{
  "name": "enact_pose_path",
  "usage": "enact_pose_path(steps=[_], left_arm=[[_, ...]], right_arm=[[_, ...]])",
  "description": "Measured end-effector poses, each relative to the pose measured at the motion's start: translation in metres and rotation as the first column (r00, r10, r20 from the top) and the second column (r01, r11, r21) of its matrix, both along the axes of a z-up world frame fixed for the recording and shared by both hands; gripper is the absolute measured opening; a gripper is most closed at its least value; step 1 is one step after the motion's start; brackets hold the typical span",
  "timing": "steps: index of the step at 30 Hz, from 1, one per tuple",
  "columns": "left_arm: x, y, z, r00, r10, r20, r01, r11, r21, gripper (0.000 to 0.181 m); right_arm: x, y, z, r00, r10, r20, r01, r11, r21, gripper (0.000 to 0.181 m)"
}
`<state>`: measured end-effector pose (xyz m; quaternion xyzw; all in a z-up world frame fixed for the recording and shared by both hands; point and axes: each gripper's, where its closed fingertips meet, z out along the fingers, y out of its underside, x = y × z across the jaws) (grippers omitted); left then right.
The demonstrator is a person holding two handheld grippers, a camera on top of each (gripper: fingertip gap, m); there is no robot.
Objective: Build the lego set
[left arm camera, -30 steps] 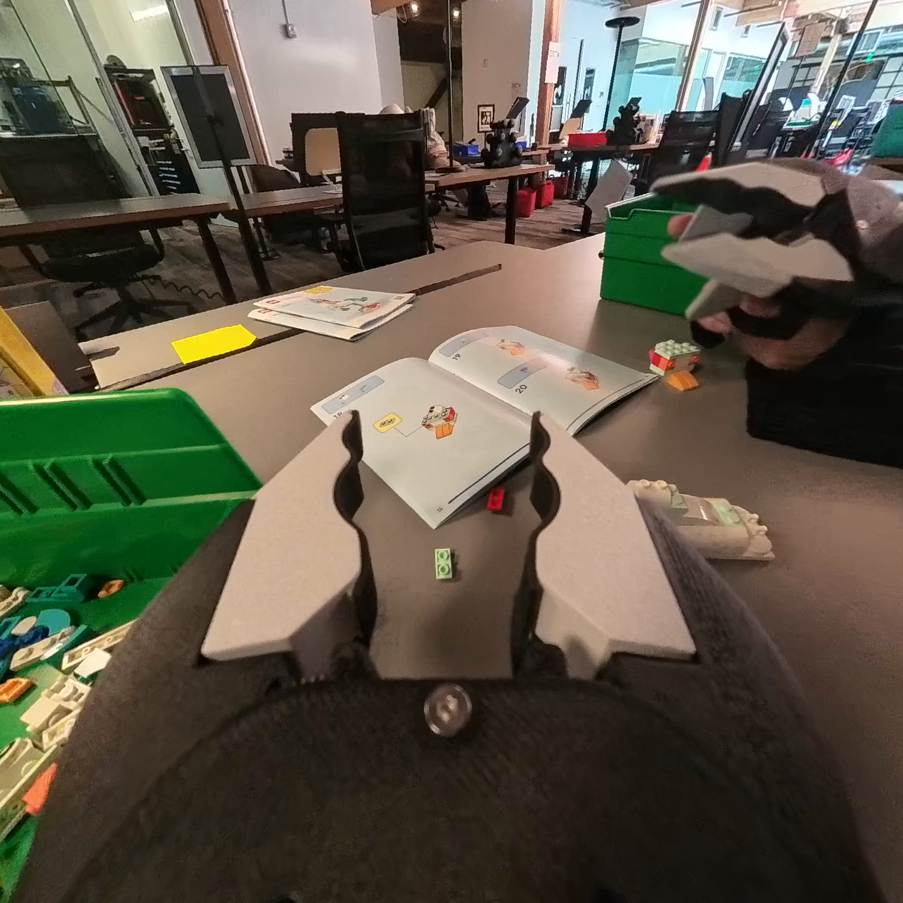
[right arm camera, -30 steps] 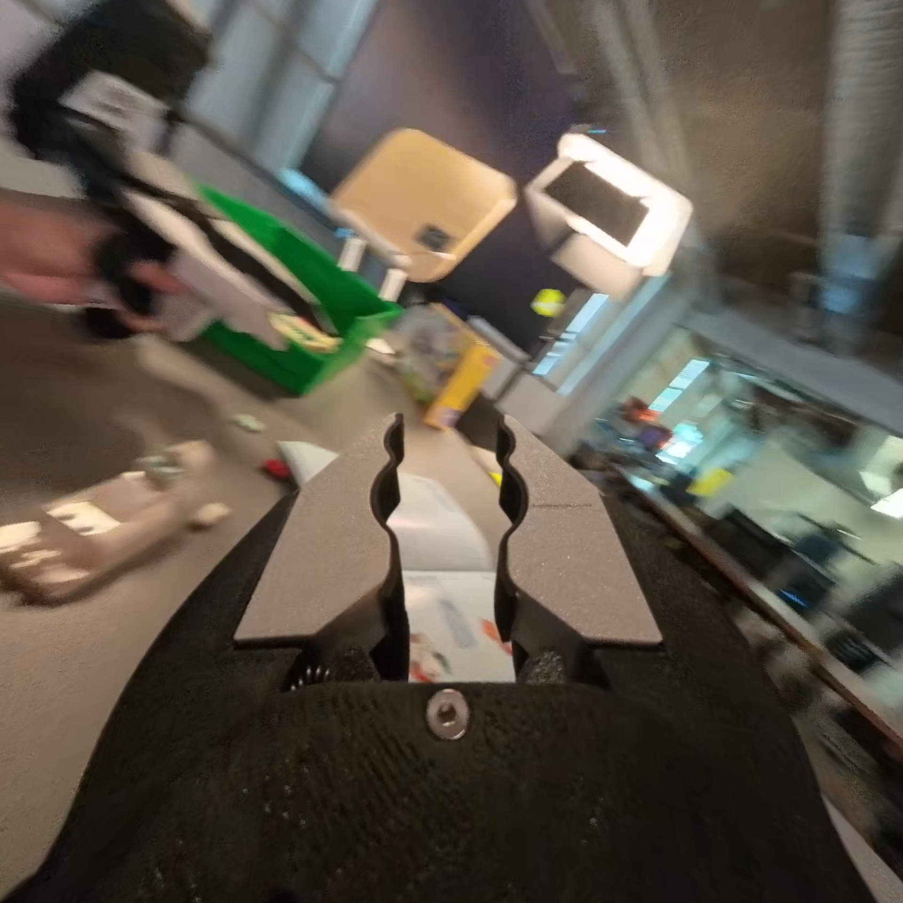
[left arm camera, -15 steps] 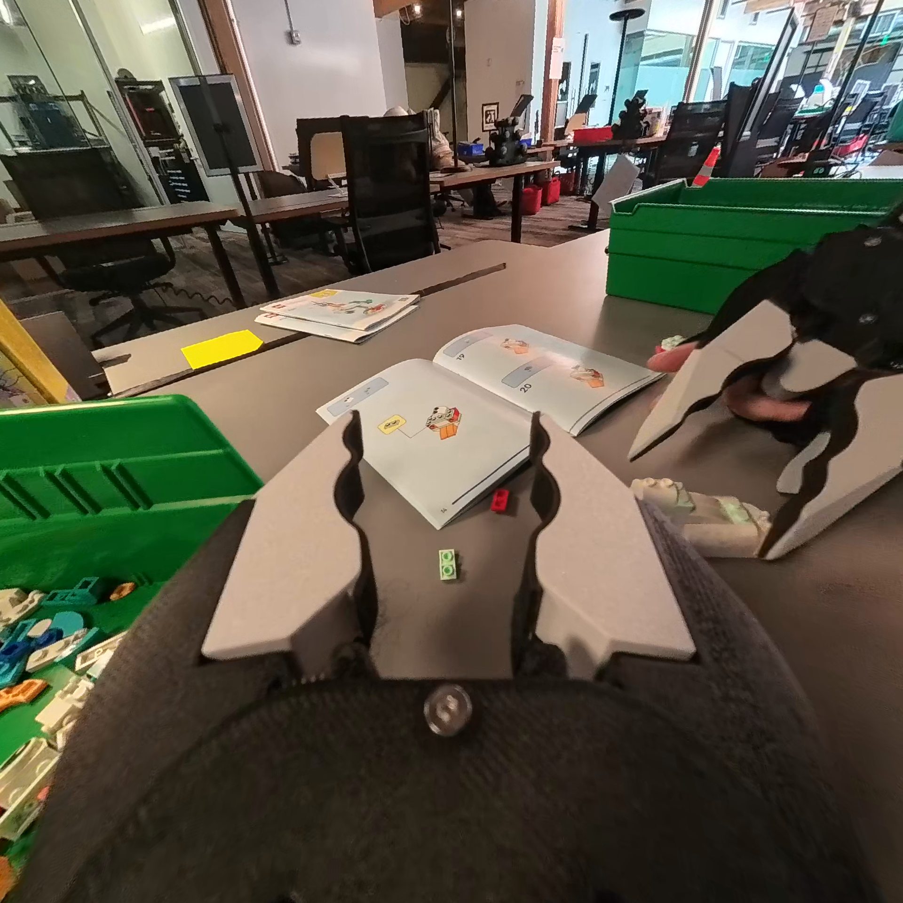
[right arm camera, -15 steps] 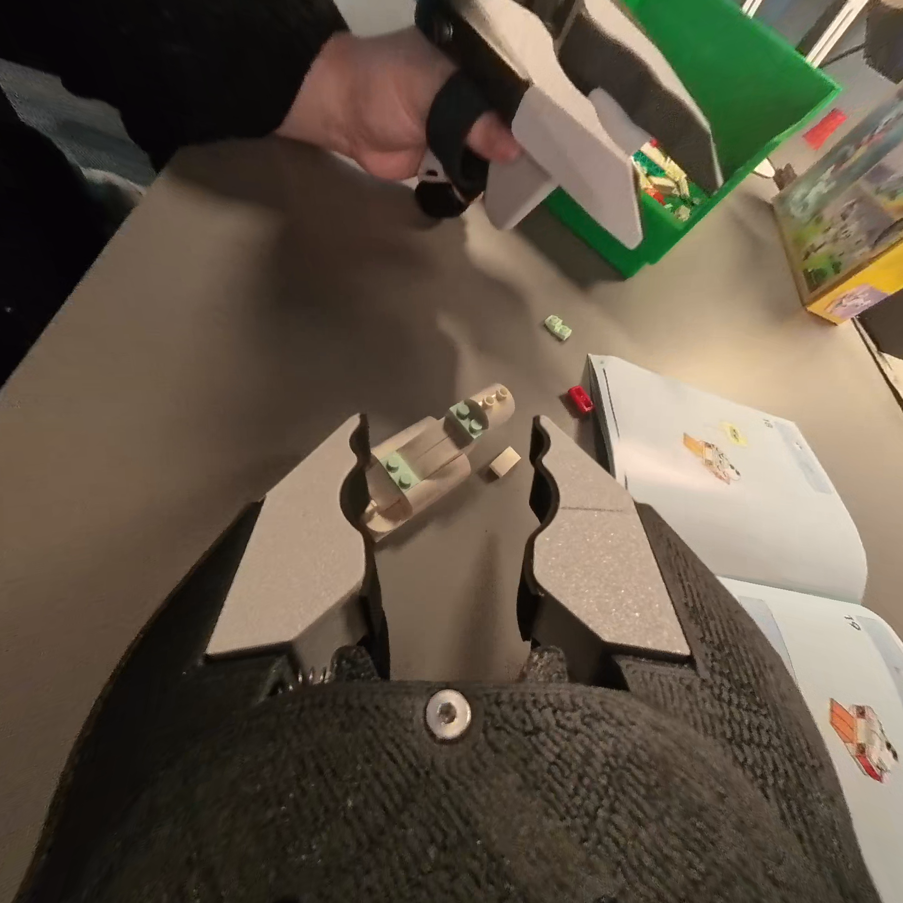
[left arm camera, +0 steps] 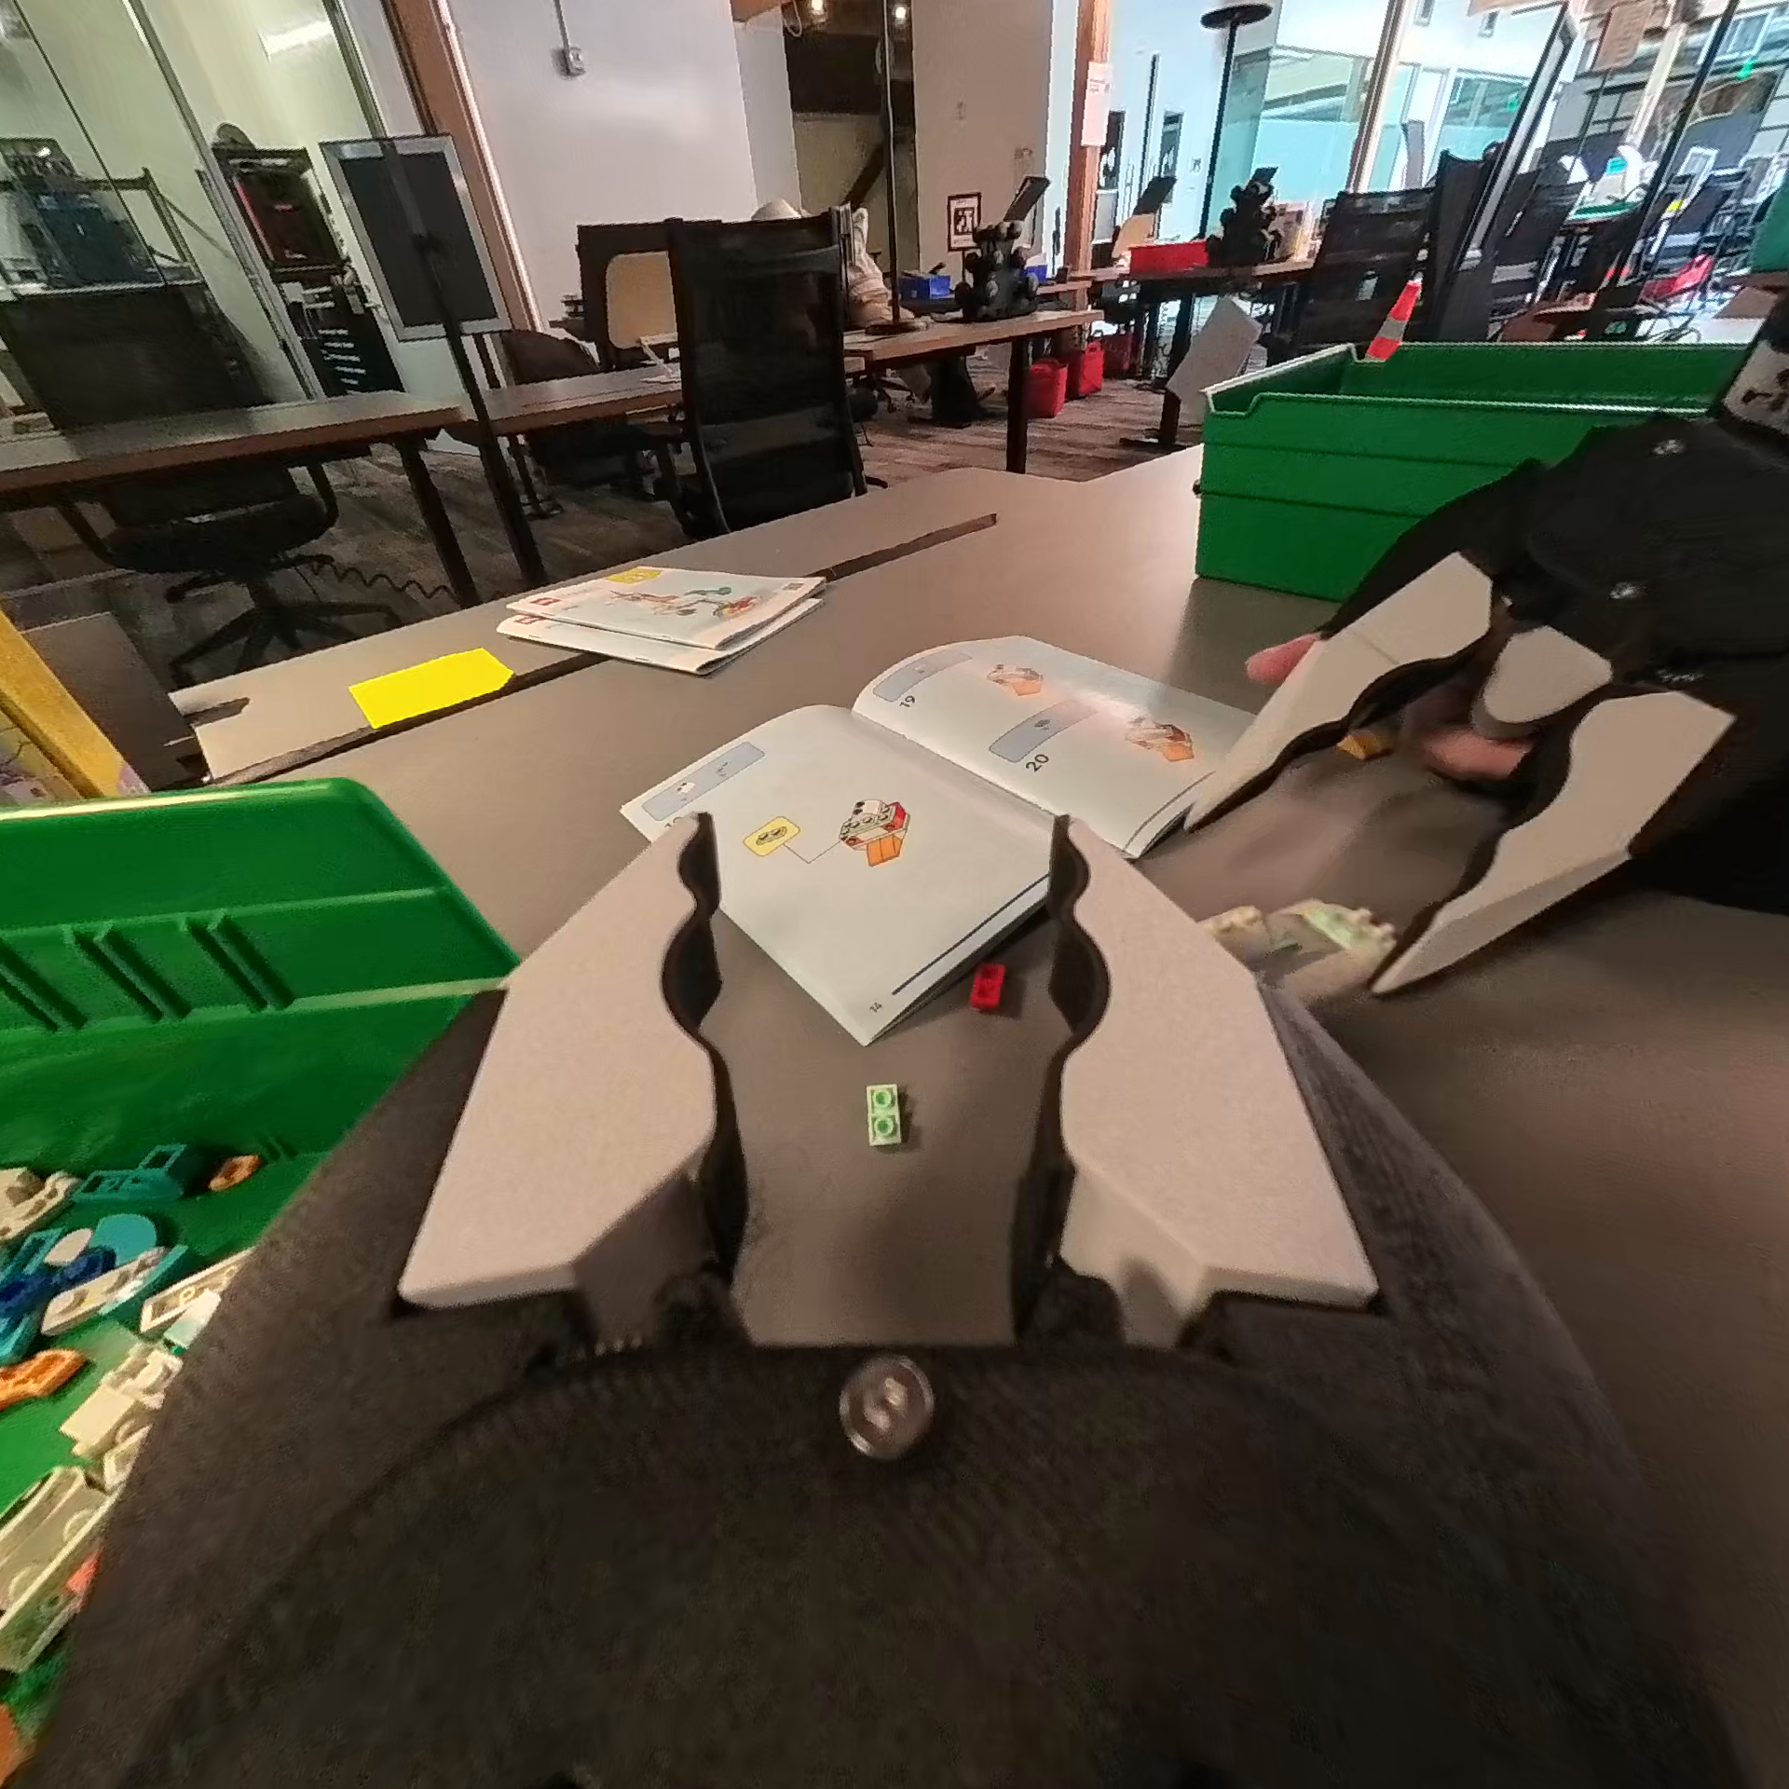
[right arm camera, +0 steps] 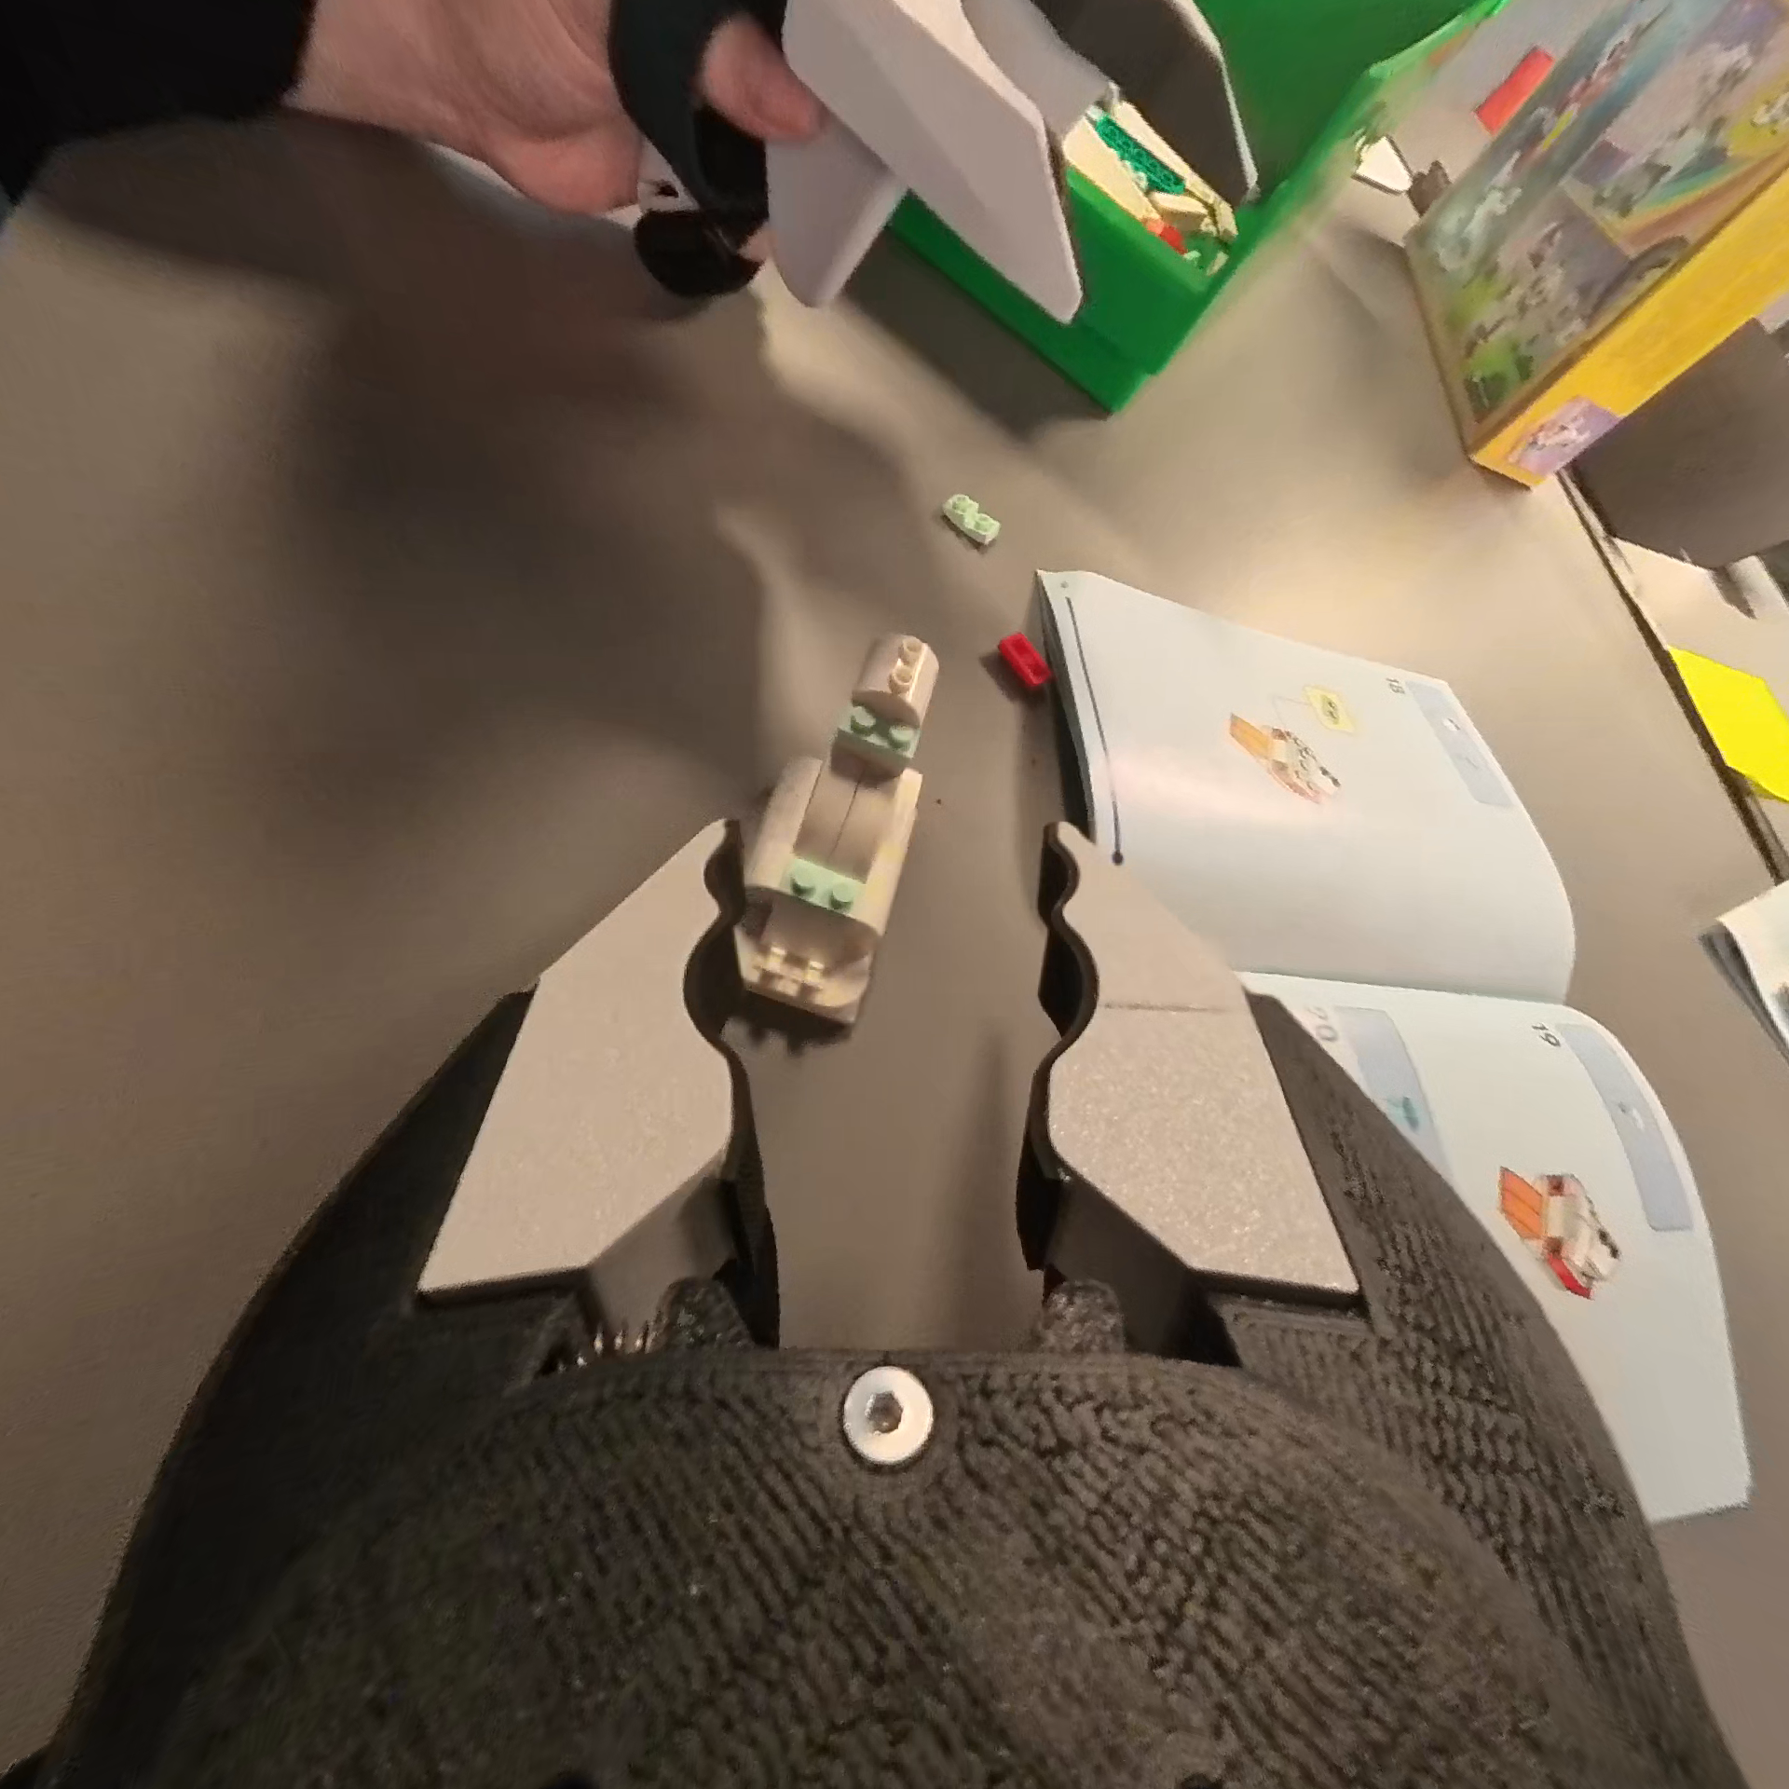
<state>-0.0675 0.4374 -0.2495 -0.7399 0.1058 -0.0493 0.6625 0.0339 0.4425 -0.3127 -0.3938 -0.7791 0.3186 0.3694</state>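
A white and pale green lego build lies on the grey table, and its near end sits between the tips of my open, empty right gripper. The build also shows in the left wrist view, under the right gripper. A small pale green plate and a small red piece lie on the table in front of my open, empty left gripper, which hangs above them. The green plate and red piece also show in the right wrist view. The instruction booklet lies open.
A green bin with several loose pieces stands at the left. A second green bin stands at the back right. The yellow set box, closed booklets and a yellow note lie farther off. From either gripper's tips it is about 8 cm to the small red piece. The right camera catches it too, in the right wrist view.
My right gripper has swung down from the air and moved in over the white build, which now sits between its tips. The left gripper has hardly moved.
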Motion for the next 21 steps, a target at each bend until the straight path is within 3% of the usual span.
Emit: enact_pose_path(steps=[4, 11, 16, 21], left_arm=[[0.001, 0.0, 0.0, 1.0, -0.004, 0.0, 0.004, 1.0, -0.001, 0.068], [0.003, 0.001, -0.001, 1.0, -0.012, -0.005, 0.012, 1.0, -0.004, 0.068], [0.004, 0.001, -0.001, 1.0, -0.016, -0.009, 0.016, 1.0, -0.004, 0.068], [0.004, 0.001, -0.001, 1.0, -0.014, -0.01, 0.014, 1.0, -0.004, 0.068]], right_arm=[[-0.002, -0.012, 0.001, 0.999, 0.022, 0.023, -0.02, 0.995, -0.097, 0.057], [-0.003, -0.008, -0.009, 0.986, -0.056, 0.157, 0.093, 0.967, -0.239, 0.051], [-0.002, -0.012, -0.018, 0.978, -0.045, 0.202, 0.084, 0.978, -0.19, 0.051], [-0.001, -0.017, -0.019, 0.977, -0.015, 0.215, 0.061, 0.976, -0.207, 0.033]])
